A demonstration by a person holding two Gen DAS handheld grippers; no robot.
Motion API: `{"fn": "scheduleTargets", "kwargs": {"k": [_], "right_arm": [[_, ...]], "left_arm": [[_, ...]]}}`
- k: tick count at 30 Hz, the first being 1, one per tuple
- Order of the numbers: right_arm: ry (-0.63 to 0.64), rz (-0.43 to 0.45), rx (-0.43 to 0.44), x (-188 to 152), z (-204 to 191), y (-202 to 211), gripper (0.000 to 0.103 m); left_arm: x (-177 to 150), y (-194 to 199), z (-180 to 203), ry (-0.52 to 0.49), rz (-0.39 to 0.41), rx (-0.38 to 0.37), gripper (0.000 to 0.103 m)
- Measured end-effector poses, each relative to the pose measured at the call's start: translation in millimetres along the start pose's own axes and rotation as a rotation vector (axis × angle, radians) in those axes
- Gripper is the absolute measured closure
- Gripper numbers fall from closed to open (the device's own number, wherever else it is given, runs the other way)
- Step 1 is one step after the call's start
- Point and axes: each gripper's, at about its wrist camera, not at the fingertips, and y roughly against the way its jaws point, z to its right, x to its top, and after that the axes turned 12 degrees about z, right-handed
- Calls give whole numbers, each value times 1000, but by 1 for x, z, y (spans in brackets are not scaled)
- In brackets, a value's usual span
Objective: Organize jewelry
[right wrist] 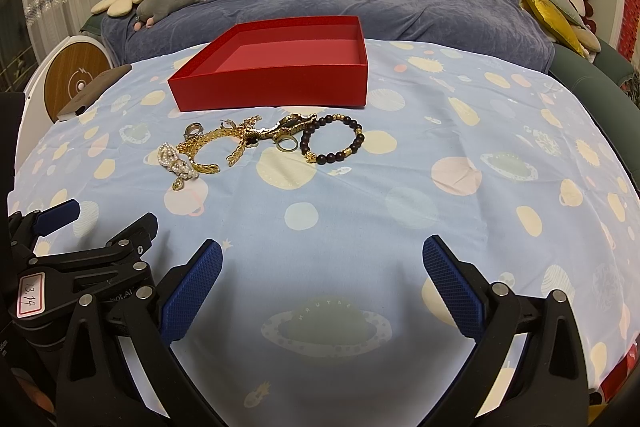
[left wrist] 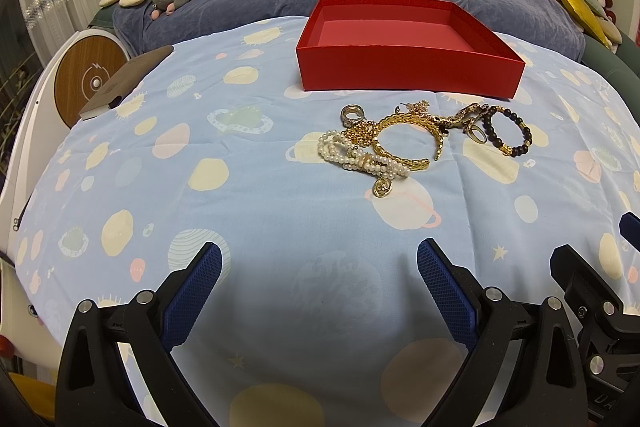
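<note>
Over planet-print cloth (right wrist: 400, 227), left gripper (left wrist: 319, 259) and right gripper (right wrist: 322, 254) hover spread.

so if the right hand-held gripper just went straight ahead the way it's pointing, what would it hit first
Probably the dark bead bracelet, which lies nearest that line on the blue cloth; the red box sits just behind it. The right hand-held gripper is open, with only bare cloth before that. Depth is hard to judge.

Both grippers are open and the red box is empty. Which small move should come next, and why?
Probably move the right gripper forward to the dark bead bracelet: it lies apart at the right end of the jewelry pile, so it looks easiest to pick cleanly for the red box.
</note>
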Motion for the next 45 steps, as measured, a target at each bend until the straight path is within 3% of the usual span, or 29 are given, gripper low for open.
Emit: {"fn": "scheduleTargets", "kwargs": {"k": [17, 31, 40, 45], "right_arm": [[10, 2, 10, -7, 0, 1, 5], [-39, -30, 36, 11, 12, -4, 5], [-22, -70, 44, 32, 18, -24, 5], [26, -43, 22, 49, 18, -37, 5]], "left_arm": [[-4, 3, -6, -4, -2, 19, 8], [11, 18, -29, 26, -12, 9, 6], [33, -17, -35, 12, -86, -105, 6], [42, -37, -32, 99, -111, -147, 6]]}}
